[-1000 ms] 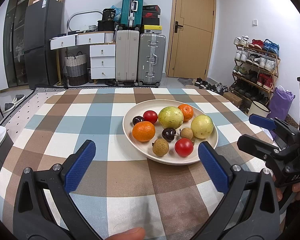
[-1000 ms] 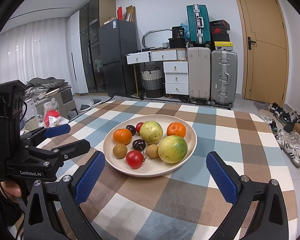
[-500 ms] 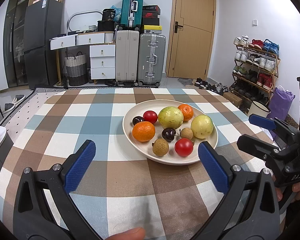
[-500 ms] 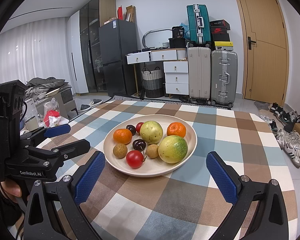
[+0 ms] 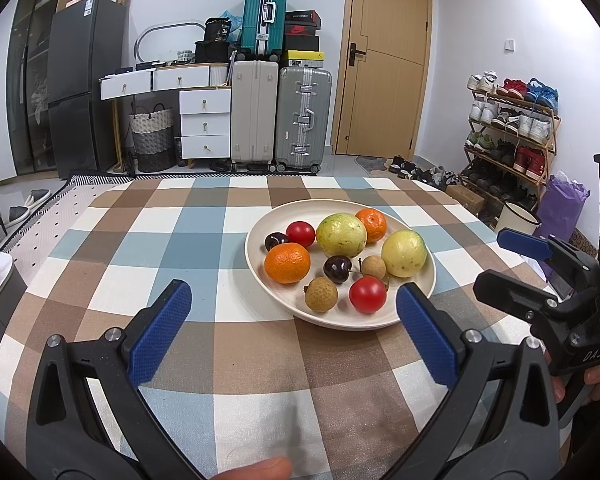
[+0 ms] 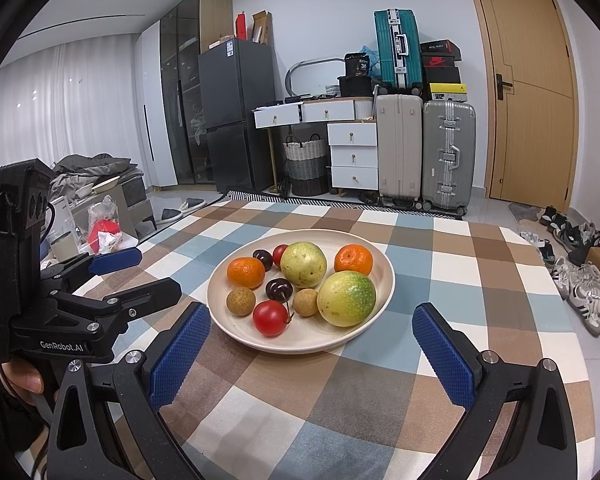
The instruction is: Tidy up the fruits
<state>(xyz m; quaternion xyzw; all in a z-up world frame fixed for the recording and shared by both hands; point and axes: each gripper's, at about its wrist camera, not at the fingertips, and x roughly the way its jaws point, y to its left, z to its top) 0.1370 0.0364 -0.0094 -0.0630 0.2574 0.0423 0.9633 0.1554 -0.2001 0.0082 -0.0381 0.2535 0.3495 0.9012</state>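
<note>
**A:** status on the tongs?

**B:** My left gripper [image 5: 292, 320] is spread wide with nothing between the blue pads [image 5: 160, 332]. Same for my right gripper [image 6: 310, 350]: jaws wide apart, nothing held. Both hover over the checked tablecloth [image 5: 180, 240], short of the plate [image 6: 384, 280].

**A:** fruit?

**B:** All on the cream plate, mid-table. From the right wrist I see a red tomato [image 6: 271, 318] nearest me, a big green-yellow fruit [image 6: 346, 298] just right of it, and two small brown fruits [image 6: 241, 301] either side of a dark cherry [image 6: 279, 289]. Further back are two oranges [image 6: 246, 273], a second yellow-green fruit [image 6: 303, 264], another cherry and another tomato.

**A:** beyond that?

**B:** Suitcases [image 6: 448, 156] and a door [image 6: 532, 92] against the far wall.
</note>
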